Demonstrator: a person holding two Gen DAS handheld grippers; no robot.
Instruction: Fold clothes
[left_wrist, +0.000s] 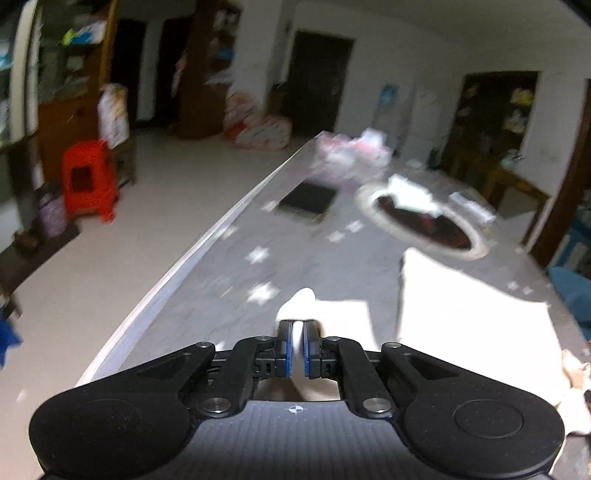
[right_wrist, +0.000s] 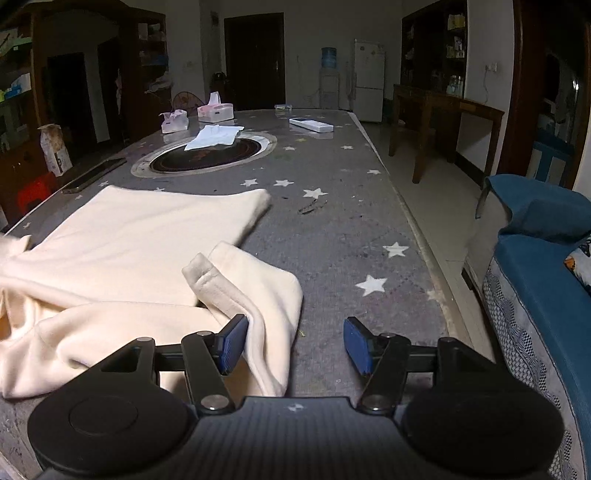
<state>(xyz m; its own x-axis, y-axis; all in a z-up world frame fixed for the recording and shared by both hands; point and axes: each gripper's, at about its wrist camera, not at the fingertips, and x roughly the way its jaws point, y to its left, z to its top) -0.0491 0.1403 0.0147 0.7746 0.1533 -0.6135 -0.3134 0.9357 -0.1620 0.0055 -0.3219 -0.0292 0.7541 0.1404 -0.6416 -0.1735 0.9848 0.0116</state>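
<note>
Mid-fold, by the look of it — cream garment (right_wrist: 122, 236) lies on the bench (right_wrist: 332, 236), body flat, sleeve doubled over. Left claw (left_wrist: 298, 334) pinches a fabric edge; right claw (right_wrist: 291, 345) gapes wide, empty. Not a tidy stack — more folds likely remain.

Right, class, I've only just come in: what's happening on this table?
A person is folding a cream garment on a grey star-patterned table, a handheld gripper in each hand. The left gripper is shut on a fold of the garment. The right gripper is open, its jaws either side of a sleeve lying folded over.
</note>
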